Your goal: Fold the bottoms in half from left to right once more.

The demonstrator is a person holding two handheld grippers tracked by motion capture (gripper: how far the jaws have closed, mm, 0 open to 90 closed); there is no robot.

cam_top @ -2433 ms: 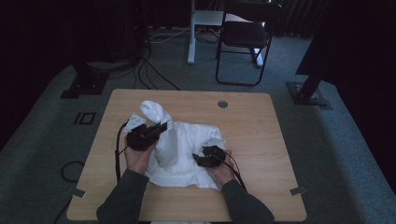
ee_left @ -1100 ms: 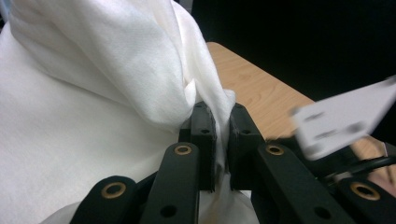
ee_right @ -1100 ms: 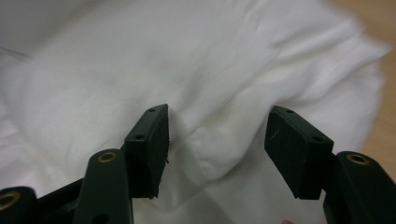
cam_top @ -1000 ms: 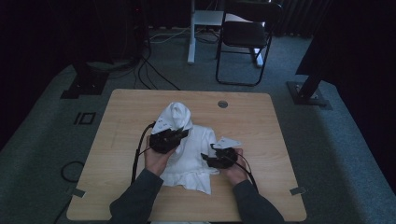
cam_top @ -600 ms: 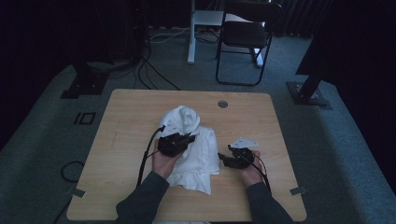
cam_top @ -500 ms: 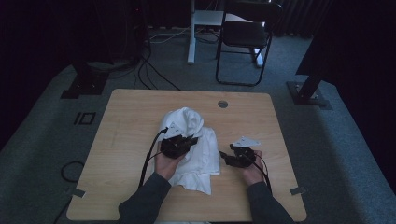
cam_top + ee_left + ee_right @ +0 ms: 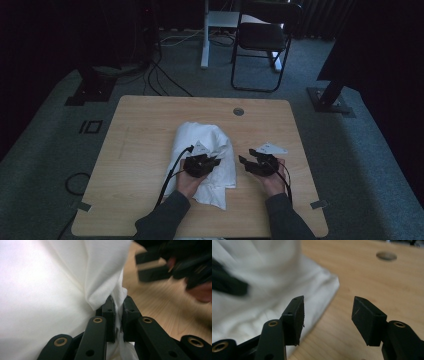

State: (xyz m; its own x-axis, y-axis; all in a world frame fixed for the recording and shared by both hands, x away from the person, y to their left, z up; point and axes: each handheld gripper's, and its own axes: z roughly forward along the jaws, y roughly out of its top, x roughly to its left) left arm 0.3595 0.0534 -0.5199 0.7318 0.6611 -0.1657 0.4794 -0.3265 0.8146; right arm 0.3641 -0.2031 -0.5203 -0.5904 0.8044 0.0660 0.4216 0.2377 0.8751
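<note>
Item: white cloth (image 7: 205, 150), bunched mid-worktop (image 7: 140, 135). Soft, light, limp; I judge it sags and slips unless pinched at a hem or corner. My left gripper (image 7: 119, 312) is clenched on a fold; my right gripper (image 7: 327, 315) stands beside the edge, jaws closing, nothing between them

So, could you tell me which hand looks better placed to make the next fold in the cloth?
Left, probably. The left tool is shut on a fold of the cloth, so it can carry that edge over. The right tool is open with nothing between its pads, over bare table beside the cloth.
</note>
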